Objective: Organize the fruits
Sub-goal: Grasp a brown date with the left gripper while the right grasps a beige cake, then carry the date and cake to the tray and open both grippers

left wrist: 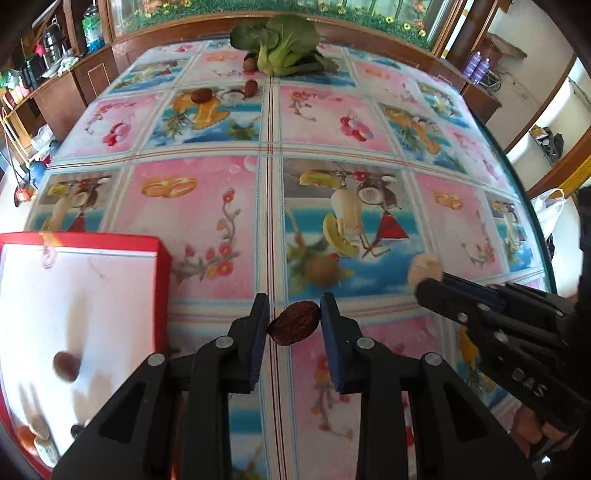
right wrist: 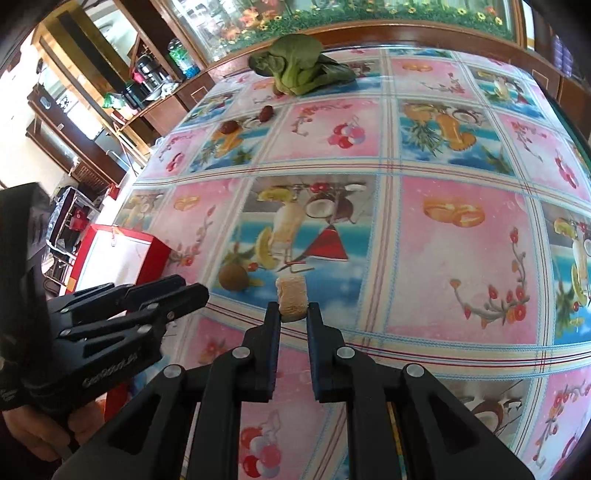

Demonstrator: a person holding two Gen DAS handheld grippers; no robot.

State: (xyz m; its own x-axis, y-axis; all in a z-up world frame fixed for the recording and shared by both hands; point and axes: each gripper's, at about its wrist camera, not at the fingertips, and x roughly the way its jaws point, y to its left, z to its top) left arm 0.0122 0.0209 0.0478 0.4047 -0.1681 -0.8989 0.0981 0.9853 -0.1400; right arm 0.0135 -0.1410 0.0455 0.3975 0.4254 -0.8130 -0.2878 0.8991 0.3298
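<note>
My left gripper is shut on a wrinkled dark red date, held above the table. My right gripper is shut on a pale beige round piece; it also shows in the left wrist view. A red box with a white inside stands at the near left and holds a brown fruit and other small pieces at its near corner. The box shows in the right wrist view. Two more red dates lie far on the table.
A leafy green vegetable lies at the table's far edge, with a small brown fruit beside it. The table carries a printed fruit-pattern cloth. Wooden shelves with bottles stand beyond the far left edge.
</note>
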